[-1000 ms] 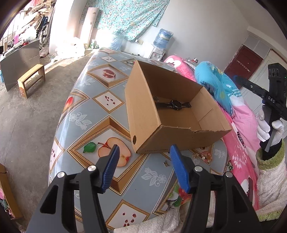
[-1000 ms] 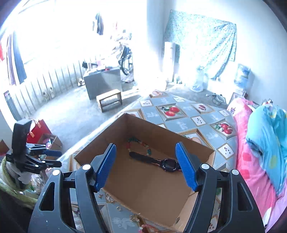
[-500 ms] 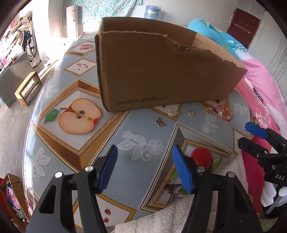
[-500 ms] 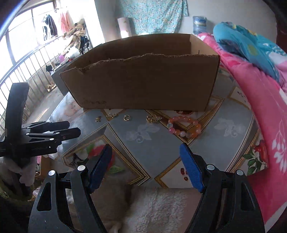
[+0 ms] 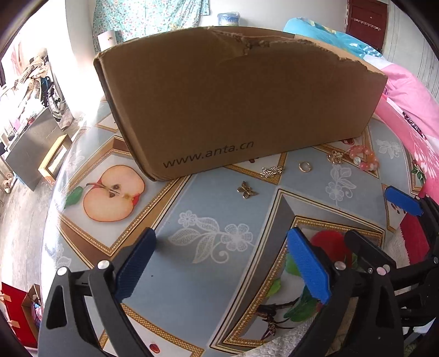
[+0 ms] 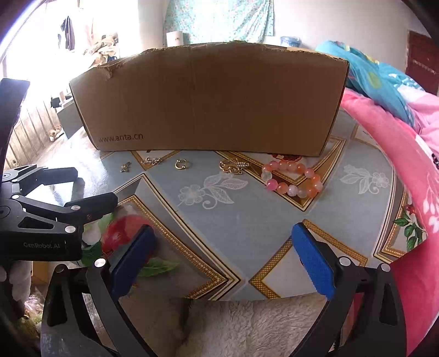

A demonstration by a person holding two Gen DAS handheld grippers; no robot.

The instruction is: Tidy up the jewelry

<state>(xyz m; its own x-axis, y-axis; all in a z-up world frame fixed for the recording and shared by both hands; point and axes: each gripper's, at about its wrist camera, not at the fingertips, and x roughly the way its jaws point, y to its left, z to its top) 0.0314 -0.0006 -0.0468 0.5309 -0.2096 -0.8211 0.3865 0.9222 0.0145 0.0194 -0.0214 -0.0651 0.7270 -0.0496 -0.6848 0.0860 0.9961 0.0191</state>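
1. The left gripper hung over the near part of the round table, its blue pads spread wide after a fresh opening, nothing between them.
2. The right gripper was also wide, having just opened, and empty, above the table edge and a white fleecy cloth.
3. A torn cardboard box, printed www.anta.cn, stood on the table beyond both grippers; its tall near wall hid its inside from both cameras.
4. The jewelry lay in a row on the tabletop just in front of that wall: a butterfly charm, a small gold chain piece, a gold ring, a gold filigree brooch and a pink bead bracelet.
5. The bracelet sat nearest the right end of the box, clear of it.
6. A pink floral quilt and a blue blanket crowded the table's right side.
7. A water jug and a floral curtain stood behind.
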